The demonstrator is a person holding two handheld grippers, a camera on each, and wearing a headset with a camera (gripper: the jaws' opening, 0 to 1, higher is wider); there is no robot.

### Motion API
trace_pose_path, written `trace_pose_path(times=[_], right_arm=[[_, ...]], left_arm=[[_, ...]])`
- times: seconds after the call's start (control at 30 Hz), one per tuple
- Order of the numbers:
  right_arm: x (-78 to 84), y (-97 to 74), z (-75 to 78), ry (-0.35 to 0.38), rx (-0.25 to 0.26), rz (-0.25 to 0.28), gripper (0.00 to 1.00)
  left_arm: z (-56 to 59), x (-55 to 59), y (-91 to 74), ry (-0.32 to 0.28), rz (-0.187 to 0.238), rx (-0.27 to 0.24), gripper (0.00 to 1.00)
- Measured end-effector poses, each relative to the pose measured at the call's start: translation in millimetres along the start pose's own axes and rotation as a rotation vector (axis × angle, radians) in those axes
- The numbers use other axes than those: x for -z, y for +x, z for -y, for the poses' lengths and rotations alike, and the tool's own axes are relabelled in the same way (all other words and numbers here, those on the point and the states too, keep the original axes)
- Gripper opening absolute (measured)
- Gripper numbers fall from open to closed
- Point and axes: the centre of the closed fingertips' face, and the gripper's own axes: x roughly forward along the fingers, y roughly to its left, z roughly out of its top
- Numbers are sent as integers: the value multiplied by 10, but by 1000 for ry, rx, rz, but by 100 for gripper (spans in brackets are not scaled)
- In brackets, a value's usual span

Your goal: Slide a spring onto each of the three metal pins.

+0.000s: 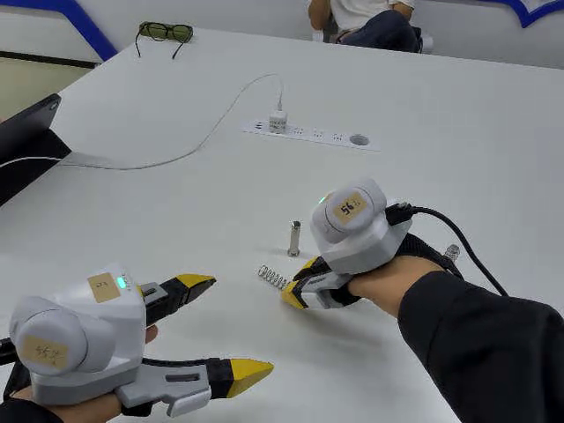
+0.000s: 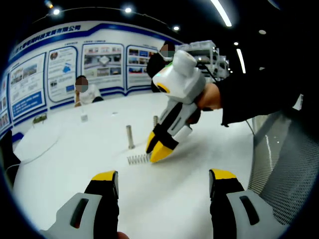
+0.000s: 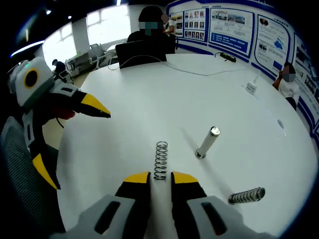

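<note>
Both empty: left tool (image 1: pixel 234 326) wide open; right tool (image 3: pixel 160 177) barely parted at end of spring (image 3: pixel 161 158).

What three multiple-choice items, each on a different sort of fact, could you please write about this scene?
1. Where does the spring nearest the standing metal pin lie?
A. On the table, at the right gripper's jaws
B. On a power strip
C. Inside a box

2. What colour are the jaw tips?
A. Red
B. Yellow
C. Green

3. How are the left gripper's jaws?
A. Shut on a spring
B. Shut on a pin
C. Open, holding nothing

Answers: A, it lies flat just ahead of those jaws; B, both grippers show yellow tips; C, bare table shows between the spread jaws.
</note>
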Motion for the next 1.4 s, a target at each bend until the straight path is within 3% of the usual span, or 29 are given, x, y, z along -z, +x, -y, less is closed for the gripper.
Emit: trace_pose_path(times=[0.83, 1.4], right_arm=[[46, 0, -34, 0, 0, -11, 12], [104, -374, -94, -58, -16, -43, 11]], left_arm=[[0, -12, -24, 7, -3, -1, 75], [15, -66, 60, 59, -19, 35, 75]])
